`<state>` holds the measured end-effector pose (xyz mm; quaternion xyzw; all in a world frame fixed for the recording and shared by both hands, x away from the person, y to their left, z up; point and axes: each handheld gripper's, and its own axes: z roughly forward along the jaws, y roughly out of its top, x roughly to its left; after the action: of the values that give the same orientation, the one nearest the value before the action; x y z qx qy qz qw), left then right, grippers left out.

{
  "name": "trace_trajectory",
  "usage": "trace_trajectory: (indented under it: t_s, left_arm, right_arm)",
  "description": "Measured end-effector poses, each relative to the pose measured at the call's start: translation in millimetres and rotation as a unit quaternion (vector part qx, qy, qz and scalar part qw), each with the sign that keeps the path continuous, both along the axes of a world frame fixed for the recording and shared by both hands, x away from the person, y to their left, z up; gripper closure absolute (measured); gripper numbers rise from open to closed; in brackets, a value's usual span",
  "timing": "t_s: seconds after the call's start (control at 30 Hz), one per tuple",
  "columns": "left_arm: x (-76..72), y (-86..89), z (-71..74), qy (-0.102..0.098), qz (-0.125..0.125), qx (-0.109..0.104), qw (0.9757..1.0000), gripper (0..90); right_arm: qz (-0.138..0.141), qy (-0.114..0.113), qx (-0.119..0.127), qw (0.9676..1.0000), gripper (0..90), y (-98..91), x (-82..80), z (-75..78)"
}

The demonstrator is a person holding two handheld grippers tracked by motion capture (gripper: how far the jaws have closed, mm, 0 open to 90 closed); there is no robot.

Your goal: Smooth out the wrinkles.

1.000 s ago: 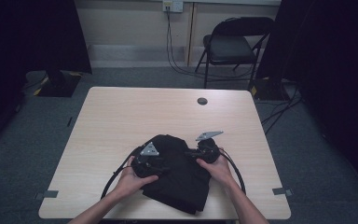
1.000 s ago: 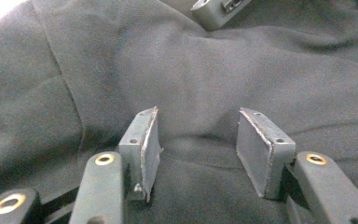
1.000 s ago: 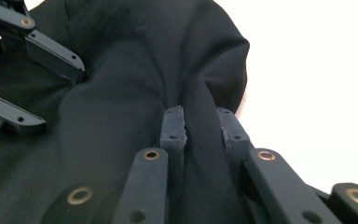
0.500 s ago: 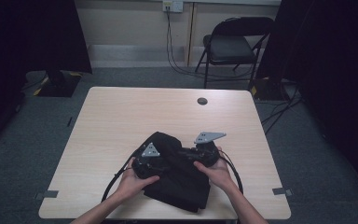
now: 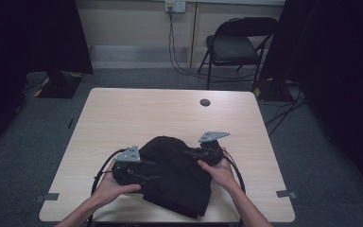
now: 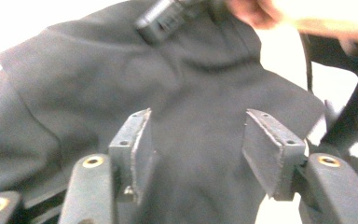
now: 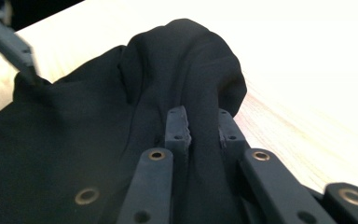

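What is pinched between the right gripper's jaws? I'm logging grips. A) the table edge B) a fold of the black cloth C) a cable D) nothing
B: in the right gripper view the right gripper has its jaws closed on a raised fold of the black cloth.

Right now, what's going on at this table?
A person is working a black garment on the wooden table with a hand-held gripper in each hand. The right hand-held gripper is pinching a raised fold of the cloth. The left hand-held gripper has just been opening; its jaws stand apart over the fabric, gripping nothing.
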<state>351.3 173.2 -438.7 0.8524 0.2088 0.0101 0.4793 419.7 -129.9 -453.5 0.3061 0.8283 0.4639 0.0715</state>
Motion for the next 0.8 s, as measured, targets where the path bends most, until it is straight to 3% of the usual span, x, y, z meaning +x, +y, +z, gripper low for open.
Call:
trace_trajectory:
  t_s: [0.03, 0.07, 0.1, 0.17, 0.23, 0.27, 0.33, 0.37, 0.4, 0.57, 0.63, 0.73, 0.8]
  left_arm:
    - [-2.6, 3.2, -6.4, 0.024, -0.021, 0.010, 0.9994, 37.2]
    - [-2.6, 3.2, -6.4, 0.024, -0.021, 0.010, 0.9994, 36.5]
    - [-4.6, 2.5, -13.3, 0.024, -0.019, 0.030, 0.9991, 36.2]
    - [-2.9, -2.0, -20.1, 0.027, -0.018, 0.046, 0.9984, 35.3]
    - [-1.9, -5.0, -23.4, 0.026, -0.014, 0.054, 0.9981, 38.0]
    - [0.2, -12.0, -27.0, 0.004, 0.003, 0.073, 0.9973, 40.1]
    - [2.6, -14.7, -26.9, -0.001, 0.008, 0.075, 0.9972, 45.3]
    - [5.5, -17.7, -27.2, -0.012, 0.010, 0.076, 0.9970, 45.3]
    - [9.0, -21.0, -30.0, -0.023, 0.016, 0.080, 0.9964, 51.1]
    - [13.8, -27.4, -34.2, -0.026, 0.035, 0.073, 0.9964, 53.6]
    - [13.0, -31.3, -35.8, -0.037, 0.045, 0.080, 0.9951, 53.9]
    - [10.6, -33.0, -36.5, -0.042, 0.052, 0.082, 0.9943, 54.0]
    - [7.0, -34.7, -37.5, -0.049, 0.061, 0.082, 0.9935, 54.0]
  right_arm:
    - [-0.001, -0.001, -0.001, 1.0000, 78.4, -0.3, 0.7, 0.0]
    - [-0.001, -0.001, -0.002, 1.0000, 78.4, -0.5, 1.6, 0.3]
    - [-0.002, -0.004, -0.006, 1.0000, 78.4, -0.3, 2.9, 1.2]
    - [-0.006, -0.011, -0.009, 0.9999, 78.5, -0.9, 6.8, 4.1]
    - [-0.016, -0.019, -0.004, 0.9997, 78.5, -2.7, 12.5, 6.9]
    - [-0.019, -0.019, -0.002, 0.9996, 78.5, -3.7, 15.8, 8.0]
    - [-0.019, -0.023, -0.006, 0.9995, 78.5, -3.8, 18.3, 9.2]
    - [-0.023, -0.031, -0.011, 0.9992, 78.6, -3.4, 20.2, 10.1]
    - [-0.025, -0.040, -0.021, 0.9987, 78.6, -1.7, 24.9, 13.3]
    - [-0.026, -0.056, -0.025, 0.9978, 78.7, 1.8, 32.7, 23.7]
    - [-0.015, -0.070, -0.008, 0.9974, 78.7, 3.3, 26.5, 35.0]
    - [0.000, -0.081, -0.006, 0.9967, 78.7, 6.8, 14.8, 41.6]
    - [0.033, -0.091, -0.017, 0.9952, 78.7, 16.1, -11.5, 43.9]
